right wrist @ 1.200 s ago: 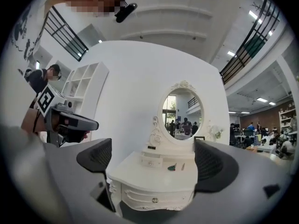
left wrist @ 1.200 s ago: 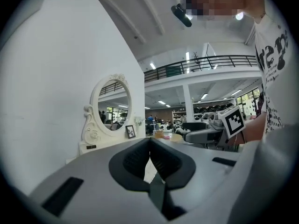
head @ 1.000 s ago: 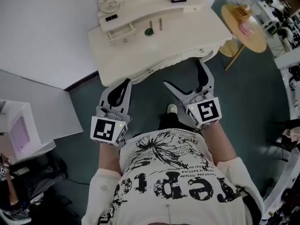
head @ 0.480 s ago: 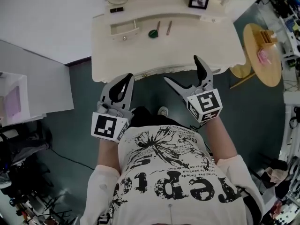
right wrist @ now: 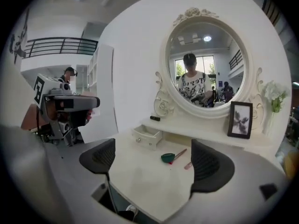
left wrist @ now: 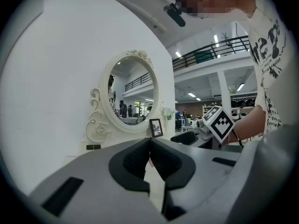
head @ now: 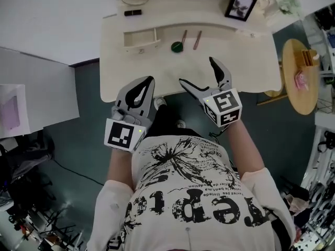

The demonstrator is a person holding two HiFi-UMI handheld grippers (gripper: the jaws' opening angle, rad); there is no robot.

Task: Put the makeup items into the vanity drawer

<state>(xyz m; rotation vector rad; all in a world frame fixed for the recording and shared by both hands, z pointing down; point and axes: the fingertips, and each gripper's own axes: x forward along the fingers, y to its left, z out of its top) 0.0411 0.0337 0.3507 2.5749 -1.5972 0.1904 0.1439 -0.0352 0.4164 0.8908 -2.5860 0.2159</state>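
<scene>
On the cream vanity top lie a green compact and two slim pencils. A small drawer stands pulled open to their left. A black lipstick rests on the raised back shelf. My right gripper hovers over the front of the top, open; its jaws have just been closing a little with nothing between them. My left gripper is shut and empty at the table's front edge.
An oval mirror and a framed photo stand at the back of the vanity. A round wooden side table is to the right. Dark floor lies on both sides of the vanity.
Both grippers have moved forward from over the floor to the vanity's front edge, the right one now above the top. The vanity sits closer and more centred in the head view.
</scene>
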